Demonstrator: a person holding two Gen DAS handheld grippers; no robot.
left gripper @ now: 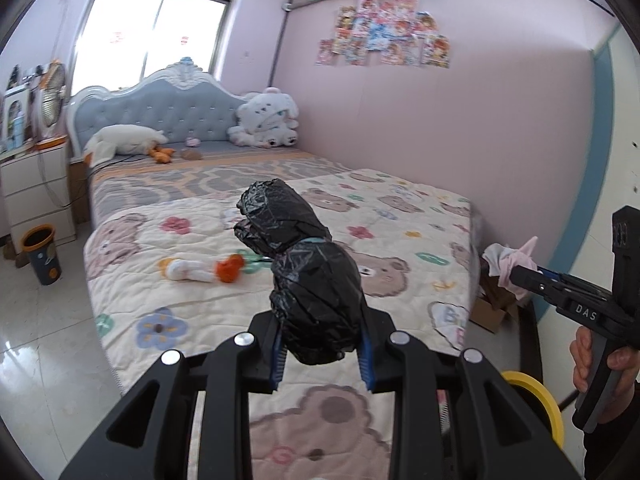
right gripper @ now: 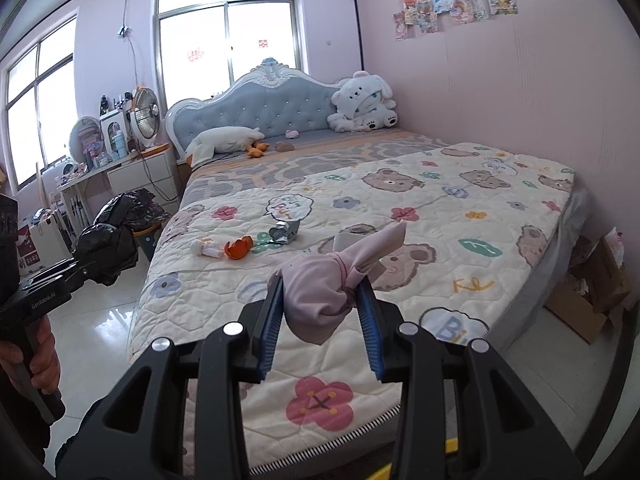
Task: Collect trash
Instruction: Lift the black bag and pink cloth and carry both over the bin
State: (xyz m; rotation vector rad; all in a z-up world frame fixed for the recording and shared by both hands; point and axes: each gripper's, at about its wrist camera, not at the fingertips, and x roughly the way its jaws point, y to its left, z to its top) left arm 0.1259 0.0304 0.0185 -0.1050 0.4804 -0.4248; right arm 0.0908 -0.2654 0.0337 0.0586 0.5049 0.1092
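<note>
My left gripper (left gripper: 322, 344) is shut on a crumpled black trash bag (left gripper: 308, 280) and holds it over the foot of the bed; it also shows in the right wrist view (right gripper: 108, 248). My right gripper (right gripper: 320, 312) is shut on a pink knotted cloth bundle (right gripper: 324, 292), seen also in the left wrist view (left gripper: 508, 264). On the bear-print quilt (right gripper: 440, 216) lie orange peel (right gripper: 238, 248), a white wrapper (right gripper: 206, 248) and crumpled silver foil (right gripper: 286, 232).
An orange-rimmed bin (left gripper: 40, 254) stands on the tiled floor left of the bed by a white nightstand (left gripper: 36, 192). A cardboard box (right gripper: 588, 296) sits between bed and right wall. Plush toys (right gripper: 364, 104) rest at the headboard. Yellow tape roll (left gripper: 536, 400) is below.
</note>
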